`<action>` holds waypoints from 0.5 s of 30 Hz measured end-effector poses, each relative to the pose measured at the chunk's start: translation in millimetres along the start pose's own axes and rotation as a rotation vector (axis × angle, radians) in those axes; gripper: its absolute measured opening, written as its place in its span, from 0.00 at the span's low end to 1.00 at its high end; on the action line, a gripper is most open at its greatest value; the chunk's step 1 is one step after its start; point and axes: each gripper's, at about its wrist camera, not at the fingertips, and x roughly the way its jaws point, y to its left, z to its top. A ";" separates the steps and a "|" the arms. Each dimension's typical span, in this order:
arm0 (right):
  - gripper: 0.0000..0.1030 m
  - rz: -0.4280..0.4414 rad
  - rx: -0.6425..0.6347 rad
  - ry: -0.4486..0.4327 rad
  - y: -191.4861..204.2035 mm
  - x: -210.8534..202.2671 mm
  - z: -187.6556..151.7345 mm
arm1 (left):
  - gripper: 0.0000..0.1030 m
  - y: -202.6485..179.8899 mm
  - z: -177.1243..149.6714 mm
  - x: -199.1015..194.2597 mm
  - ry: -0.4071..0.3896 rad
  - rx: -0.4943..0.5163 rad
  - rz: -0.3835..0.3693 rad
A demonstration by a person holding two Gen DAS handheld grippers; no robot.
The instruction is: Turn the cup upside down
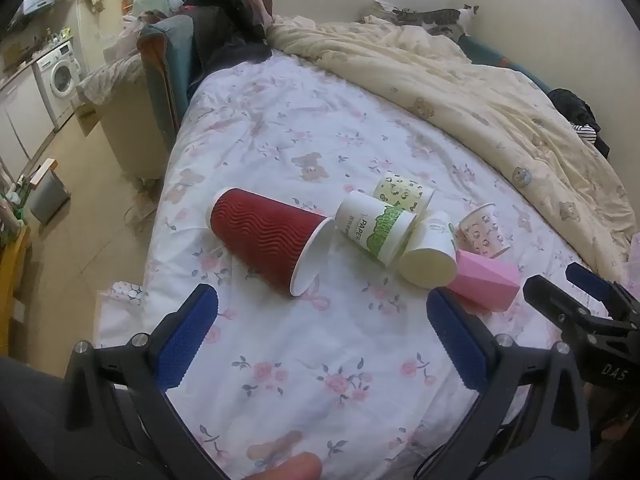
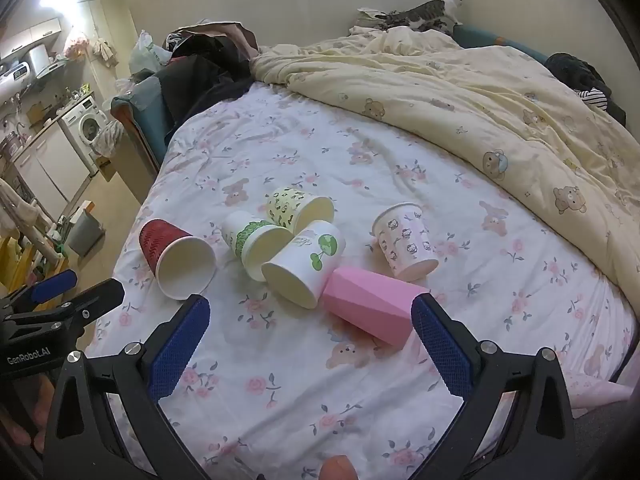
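Observation:
Several cups lie on their sides on the flowered bed sheet (image 1: 320,360). A red ribbed cup (image 1: 266,238) (image 2: 172,252) lies at the left, mouth toward me. Beside it lie a white and green "PAPER" cup (image 1: 372,228) (image 2: 252,242), a yellow-green patterned cup (image 1: 402,194) (image 2: 298,208), a white leaf-print cup (image 1: 430,254) (image 2: 306,262), a pink faceted cup (image 1: 484,280) (image 2: 372,308) and a kitten-print cup (image 1: 482,232) (image 2: 404,240). My left gripper (image 1: 322,312) is open and empty, short of the red cup. My right gripper (image 2: 310,318) is open and empty, just short of the pink cup.
A cream bear-print duvet (image 2: 480,100) covers the bed's far right. A cat (image 2: 428,10) stands at the far corner. Dark clothes (image 2: 208,68) pile at the head. Floor, a grey bin (image 2: 84,232) and a washing machine (image 2: 90,128) are at left.

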 end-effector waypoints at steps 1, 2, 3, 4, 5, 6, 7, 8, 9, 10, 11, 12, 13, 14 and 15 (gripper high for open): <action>1.00 -0.001 0.000 0.000 0.0 0.0 0.0 | 1.00 0.2 0.0 -0.1 0.001 0.000 0.001; 1.00 -0.002 0.000 0.000 0.0 -0.1 0.1 | 1.00 -0.1 0.1 0.1 0.002 0.001 0.001; 1.00 -0.002 0.000 0.000 0.1 -0.3 0.3 | 1.00 -0.2 0.0 0.2 0.003 0.002 0.003; 1.00 -0.003 -0.001 -0.001 0.3 -0.5 0.4 | 1.00 -0.2 -0.1 0.3 0.003 0.002 0.002; 1.00 -0.003 -0.001 -0.002 0.5 -0.8 0.5 | 1.00 -0.3 0.0 0.2 0.004 0.002 0.004; 1.00 -0.003 -0.001 -0.003 0.7 -1.1 0.5 | 1.00 -0.3 0.1 0.2 0.005 0.002 0.003; 1.00 -0.003 -0.002 -0.002 1.1 -1.3 0.5 | 1.00 -0.3 0.1 0.2 0.006 0.002 0.002; 1.00 0.001 0.001 0.002 -0.2 0.1 0.4 | 1.00 -0.2 0.1 0.2 0.006 0.001 0.001; 1.00 0.000 0.000 0.002 -0.1 0.0 0.4 | 1.00 -0.2 0.1 0.3 0.007 0.002 0.001; 1.00 0.000 0.000 0.002 -0.1 -0.1 0.4 | 1.00 -0.2 0.1 0.3 0.007 0.002 0.001; 1.00 0.000 0.001 0.002 -0.2 -0.3 0.4 | 1.00 -0.2 0.1 0.3 0.008 0.001 0.002; 1.00 0.001 0.001 0.002 -0.4 -0.7 0.4 | 1.00 -0.3 0.1 0.1 0.006 0.002 0.000; 1.00 0.001 0.001 0.001 -0.5 -1.1 0.5 | 1.00 -0.2 0.1 0.3 0.007 0.002 -0.001; 1.00 0.002 0.002 0.000 -0.7 -1.6 0.5 | 1.00 -0.3 0.2 0.3 0.006 0.003 -0.002; 1.00 0.002 0.002 -0.002 -0.8 -2.2 0.5 | 1.00 -0.4 0.2 0.5 0.004 0.004 -0.001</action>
